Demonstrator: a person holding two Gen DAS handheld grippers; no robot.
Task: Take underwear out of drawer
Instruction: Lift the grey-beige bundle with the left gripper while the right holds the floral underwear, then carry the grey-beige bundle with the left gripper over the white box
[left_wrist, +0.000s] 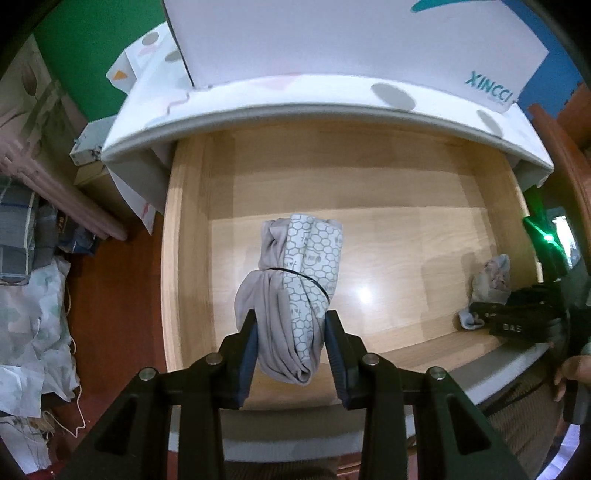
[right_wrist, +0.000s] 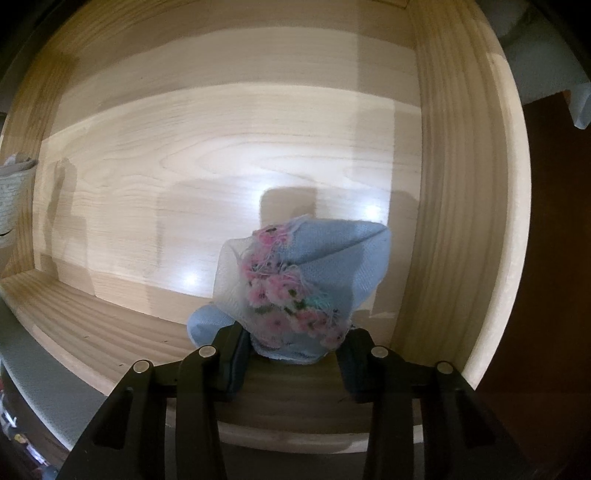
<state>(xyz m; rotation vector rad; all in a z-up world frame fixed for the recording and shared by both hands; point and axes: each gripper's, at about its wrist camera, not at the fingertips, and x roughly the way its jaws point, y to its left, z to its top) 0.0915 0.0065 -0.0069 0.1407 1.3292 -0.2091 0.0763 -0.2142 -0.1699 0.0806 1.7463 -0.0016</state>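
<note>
My left gripper (left_wrist: 290, 325) is shut on a rolled grey underwear bundle (left_wrist: 295, 291) with a white honeycomb-print part, tied by a black band; it is held over the open wooden drawer (left_wrist: 406, 229). My right gripper (right_wrist: 295, 343) is shut on a light blue underwear piece (right_wrist: 310, 284) with pink floral lace, inside the drawer (right_wrist: 184, 147) near its right wall. In the left wrist view the blue piece (left_wrist: 491, 284) and the right gripper (left_wrist: 476, 314) show at the drawer's right front corner. The grey bundle's edge (right_wrist: 14, 192) shows at the far left of the right wrist view.
A white table top (left_wrist: 295, 107) with a patterned cloth overhangs the drawer's back. A white box marked XINCCI (left_wrist: 351, 40) stands on it. Piled fabrics and bags (left_wrist: 33, 295) lie on the red-brown floor to the left. The drawer's front rail (right_wrist: 258, 387) runs under my right gripper.
</note>
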